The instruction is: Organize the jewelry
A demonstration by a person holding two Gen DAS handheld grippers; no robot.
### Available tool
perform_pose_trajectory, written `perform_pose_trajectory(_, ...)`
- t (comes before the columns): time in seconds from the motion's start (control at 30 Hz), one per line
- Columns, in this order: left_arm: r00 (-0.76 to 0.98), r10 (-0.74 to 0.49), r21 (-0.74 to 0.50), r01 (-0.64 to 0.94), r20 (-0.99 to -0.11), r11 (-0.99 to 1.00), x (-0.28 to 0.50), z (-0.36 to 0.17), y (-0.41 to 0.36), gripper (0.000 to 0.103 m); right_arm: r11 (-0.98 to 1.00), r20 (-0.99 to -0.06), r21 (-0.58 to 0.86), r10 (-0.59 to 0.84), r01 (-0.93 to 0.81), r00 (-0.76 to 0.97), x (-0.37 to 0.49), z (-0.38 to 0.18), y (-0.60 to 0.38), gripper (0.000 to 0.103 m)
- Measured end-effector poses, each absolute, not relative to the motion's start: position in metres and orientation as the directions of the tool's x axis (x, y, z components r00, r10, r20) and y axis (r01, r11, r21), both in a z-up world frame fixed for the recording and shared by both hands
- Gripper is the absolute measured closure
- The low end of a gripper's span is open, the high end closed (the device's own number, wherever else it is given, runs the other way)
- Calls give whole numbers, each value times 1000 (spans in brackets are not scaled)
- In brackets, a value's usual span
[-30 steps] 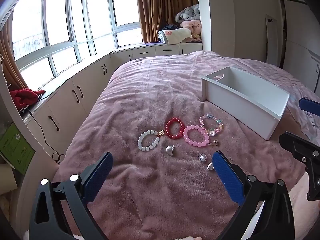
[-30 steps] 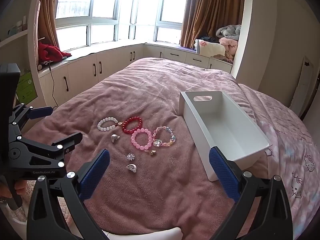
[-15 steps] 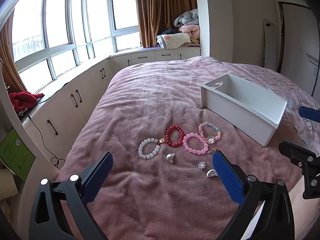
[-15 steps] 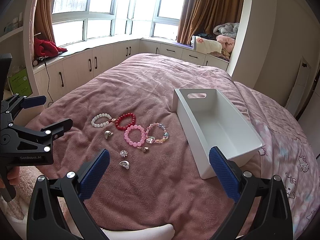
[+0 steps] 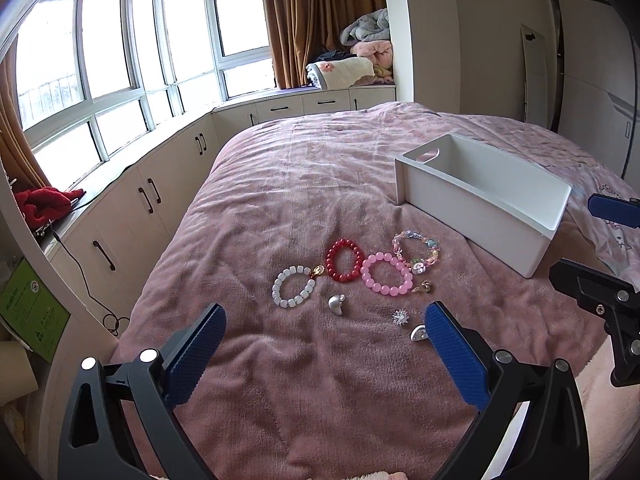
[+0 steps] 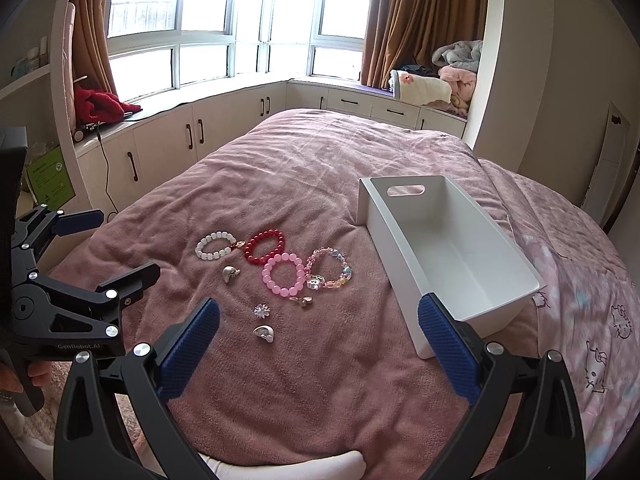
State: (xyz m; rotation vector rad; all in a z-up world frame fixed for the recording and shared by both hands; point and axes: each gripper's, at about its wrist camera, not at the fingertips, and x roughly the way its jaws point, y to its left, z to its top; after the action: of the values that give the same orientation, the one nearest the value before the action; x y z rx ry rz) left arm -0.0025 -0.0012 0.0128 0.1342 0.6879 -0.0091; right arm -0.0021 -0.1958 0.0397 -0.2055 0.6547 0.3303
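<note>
Jewelry lies on the pink bed cover: a white bead bracelet (image 5: 293,287) (image 6: 215,245), a red one (image 5: 344,260) (image 6: 265,247), a pink one (image 5: 386,279) (image 6: 283,275) and a multicolour one (image 5: 417,251) (image 6: 329,267). Small silver and gold pieces lie near them, among them a silver heart (image 5: 337,304) (image 6: 231,274) and a sparkly charm (image 5: 400,317) (image 6: 261,311). An empty white bin (image 5: 486,204) (image 6: 448,248) stands to the right. My left gripper (image 5: 326,350) and right gripper (image 6: 320,338) are open and empty, in front of the jewelry.
The bed (image 5: 300,184) fills the middle. White cabinets (image 6: 168,140) under the windows run along the left and back. A red cloth (image 6: 96,106) and folded blankets (image 6: 440,80) lie on the window seat.
Both grippers have drawn back and risen a little, so the jewelry and bin sit farther away and higher in both views. Nothing was picked up.
</note>
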Motion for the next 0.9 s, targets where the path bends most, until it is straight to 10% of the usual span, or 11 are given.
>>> perform_pose_trajectory(0.9, 782, 31, 115, 52, -622, 992, -2, 13, -8, 2, 931, -627, -74, 235, -357, 743, -4, 35, -197, 5)
